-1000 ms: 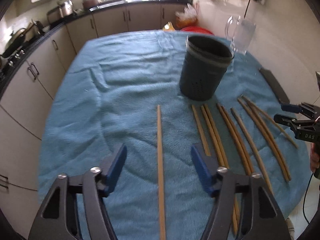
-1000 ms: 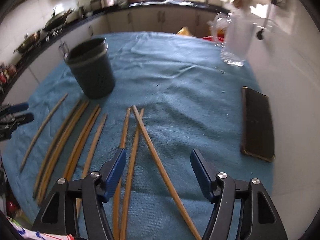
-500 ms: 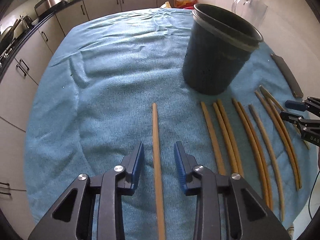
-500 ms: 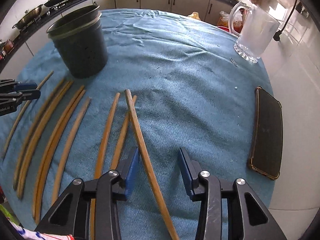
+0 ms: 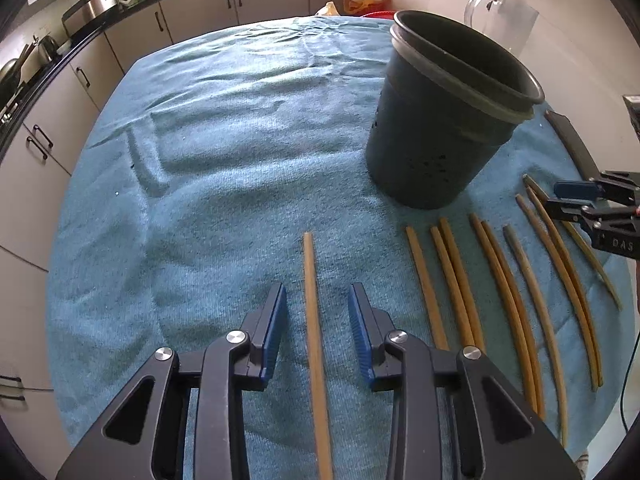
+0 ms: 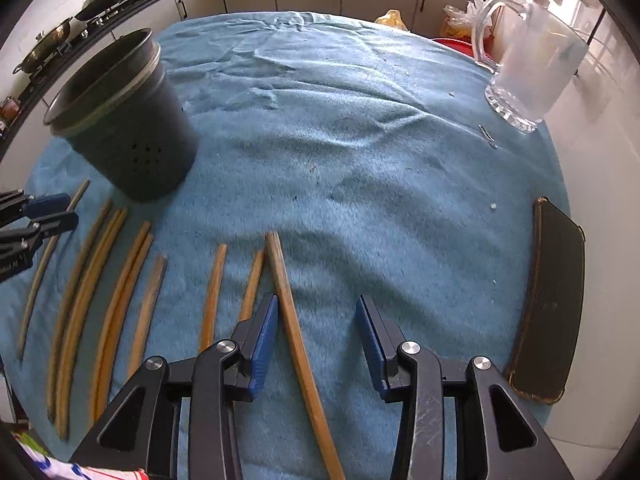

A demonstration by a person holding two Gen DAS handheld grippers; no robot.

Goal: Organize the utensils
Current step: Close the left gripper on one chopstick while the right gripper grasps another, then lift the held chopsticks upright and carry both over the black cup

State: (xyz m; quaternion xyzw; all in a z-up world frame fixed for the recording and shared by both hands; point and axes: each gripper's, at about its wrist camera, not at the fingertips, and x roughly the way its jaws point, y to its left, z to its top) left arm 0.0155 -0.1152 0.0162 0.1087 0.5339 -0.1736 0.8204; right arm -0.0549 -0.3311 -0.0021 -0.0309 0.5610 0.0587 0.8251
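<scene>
Several long wooden chopsticks lie side by side on a blue towel, in front of a dark round utensil holder. My left gripper hangs low over the leftmost chopstick, which lies between its blue pads. Its jaws are closing, with a gap on both sides. My right gripper straddles the rightmost chopstick, which sits close to the left pad. Its jaws are closing too and are not pressing on the stick. Each gripper shows at the edge of the other's view, the right gripper and the left gripper.
A clear glass jug stands at the towel's far right. A flat black case lies along the right edge. The holder stands behind the row of sticks. Kitchen cabinets and a stove with pans surround the table.
Both grippers have come lower and closer to the sticks. Their jaws have narrowed from wide open to a small gap, each around one chopstick.
</scene>
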